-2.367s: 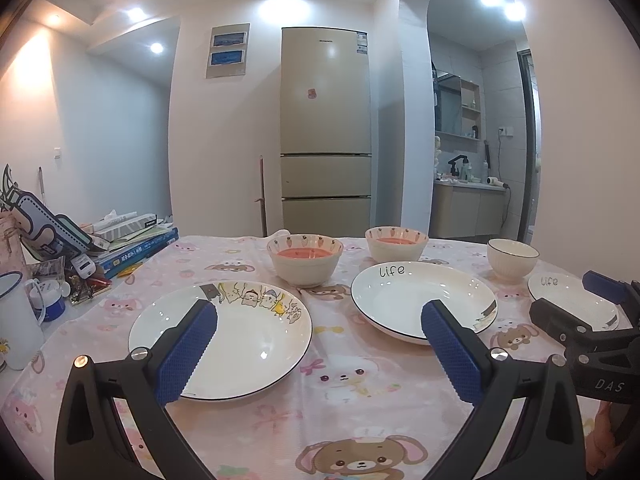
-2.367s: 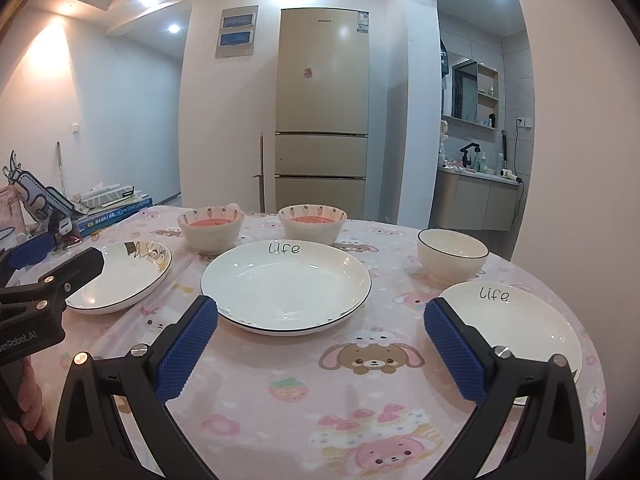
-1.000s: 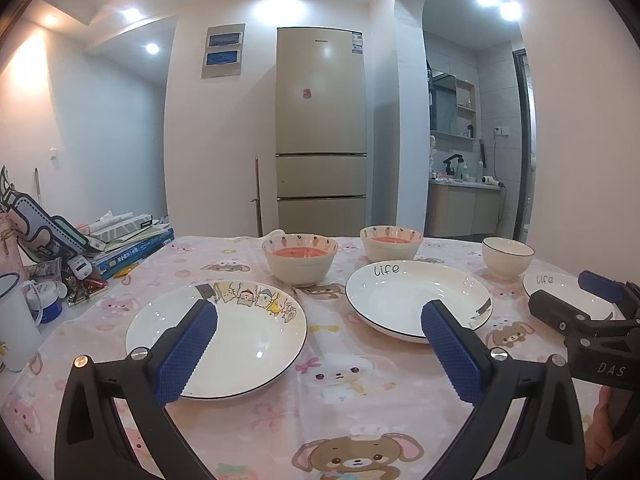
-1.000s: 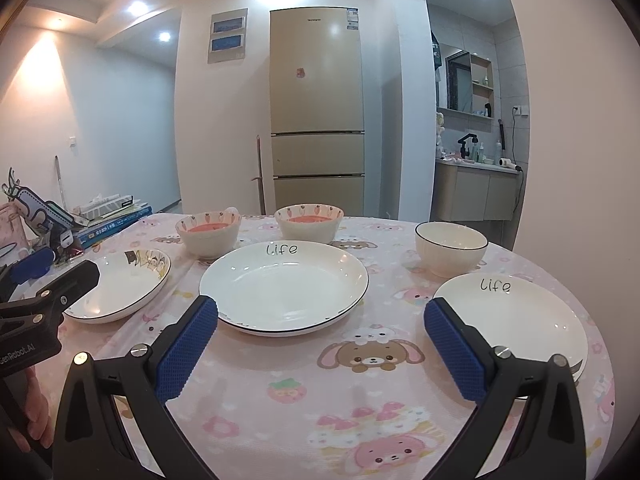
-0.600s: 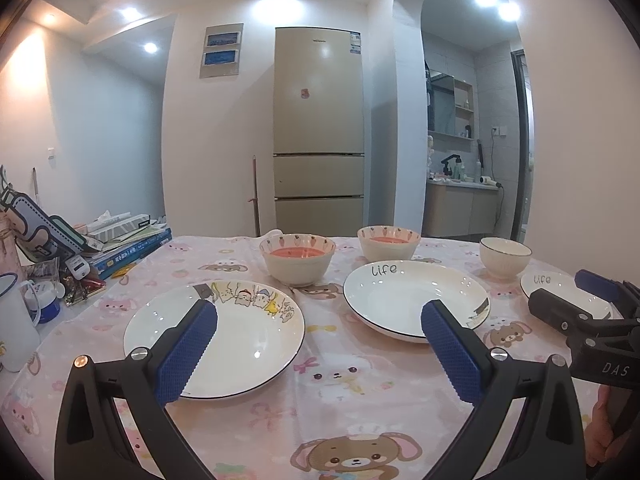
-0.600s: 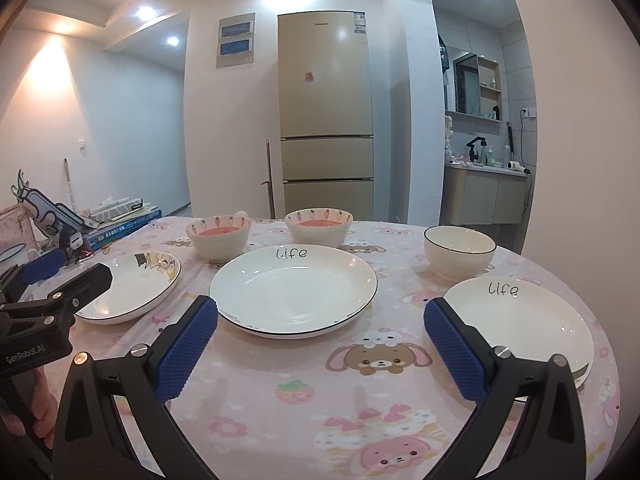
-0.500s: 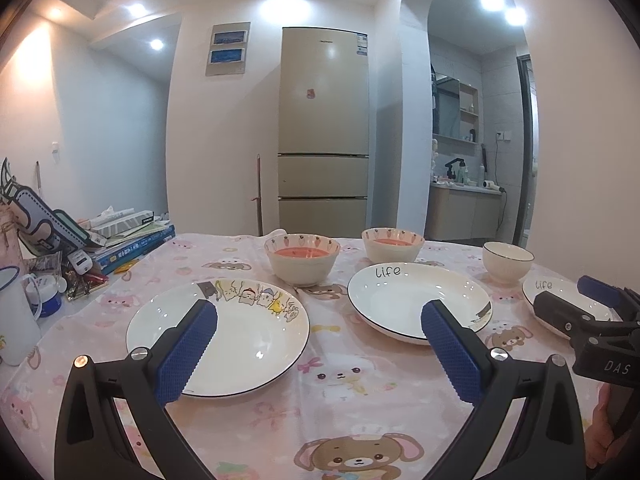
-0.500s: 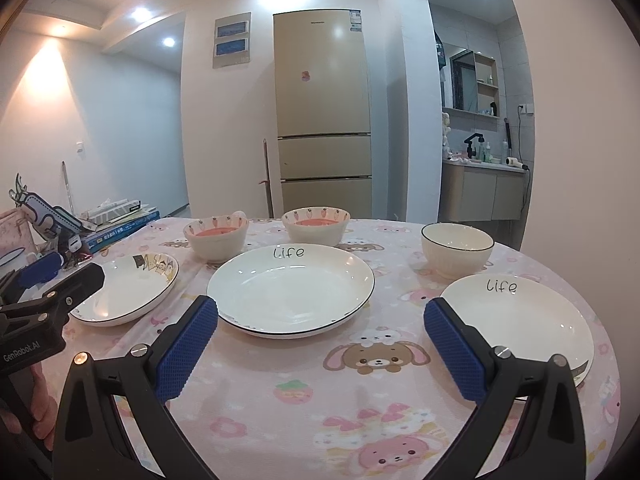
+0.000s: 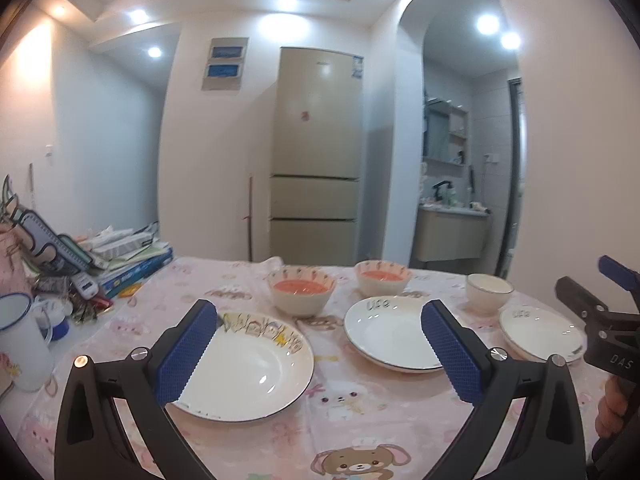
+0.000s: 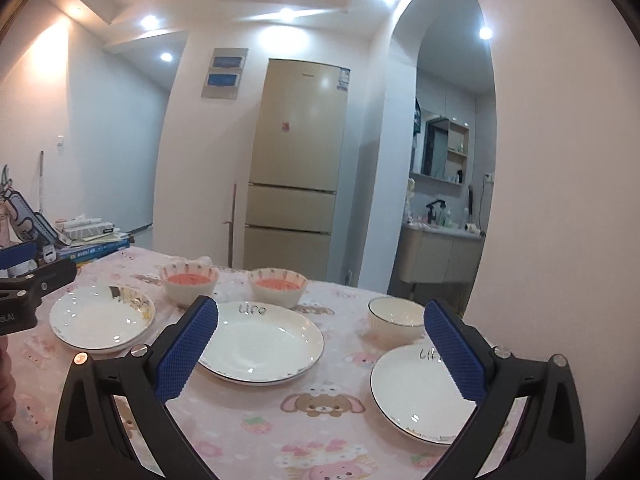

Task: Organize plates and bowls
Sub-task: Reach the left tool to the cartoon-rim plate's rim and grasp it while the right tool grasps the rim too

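Note:
On the pink tablecloth lie three white plates: a cartoon-rimmed plate (image 9: 248, 376) (image 10: 100, 316) at left, a middle "Life" plate (image 9: 392, 338) (image 10: 264, 346), and a right "Life" plate (image 9: 540, 332) (image 10: 416, 396). Behind them stand two carrot-patterned bowls with red insides (image 9: 301, 291) (image 9: 382, 280) (image 10: 189, 283) (image 10: 277, 286) and a plain white bowl (image 9: 489, 289) (image 10: 395, 318). My left gripper (image 9: 320, 356) is open and empty above the near table. My right gripper (image 10: 320, 356) is open and empty, also held above the table.
A stack of books and clutter (image 9: 120, 256) and a white enamel mug (image 9: 20, 344) sit at the table's left edge. A beige fridge (image 9: 316, 156) stands behind the table. An archway at right opens onto a washroom counter (image 10: 440, 252).
Both grippers have risen and tilted slightly, so the dishes sit lower in both views. Nothing on the table has moved and both grippers stay open.

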Action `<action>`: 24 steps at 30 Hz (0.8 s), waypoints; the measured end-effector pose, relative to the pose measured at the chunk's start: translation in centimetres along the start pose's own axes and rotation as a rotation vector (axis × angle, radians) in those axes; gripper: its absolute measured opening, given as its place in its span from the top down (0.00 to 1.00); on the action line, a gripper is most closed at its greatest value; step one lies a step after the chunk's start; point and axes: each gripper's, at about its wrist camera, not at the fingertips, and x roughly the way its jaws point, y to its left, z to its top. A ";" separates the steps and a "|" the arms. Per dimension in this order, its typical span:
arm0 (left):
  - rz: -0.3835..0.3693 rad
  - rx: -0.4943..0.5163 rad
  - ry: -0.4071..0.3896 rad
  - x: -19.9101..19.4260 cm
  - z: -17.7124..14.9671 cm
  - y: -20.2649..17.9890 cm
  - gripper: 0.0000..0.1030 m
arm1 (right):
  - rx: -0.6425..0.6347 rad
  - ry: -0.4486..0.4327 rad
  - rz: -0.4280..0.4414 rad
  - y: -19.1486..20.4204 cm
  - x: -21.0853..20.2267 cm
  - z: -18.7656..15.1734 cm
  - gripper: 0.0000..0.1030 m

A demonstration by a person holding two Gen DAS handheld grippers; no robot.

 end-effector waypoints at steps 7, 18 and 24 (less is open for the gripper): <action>0.119 0.034 0.005 -1.4 1.4 1.0 0.00 | 0.095 0.010 -0.049 0.6 -1.3 2.2 0.00; 0.085 -0.079 0.004 -2.4 2.4 4.4 0.00 | -0.015 0.021 -0.036 3.3 -0.3 2.1 0.00; 0.105 -0.045 0.001 -2.7 2.9 4.6 0.00 | 0.038 0.087 0.017 3.0 0.7 2.2 0.01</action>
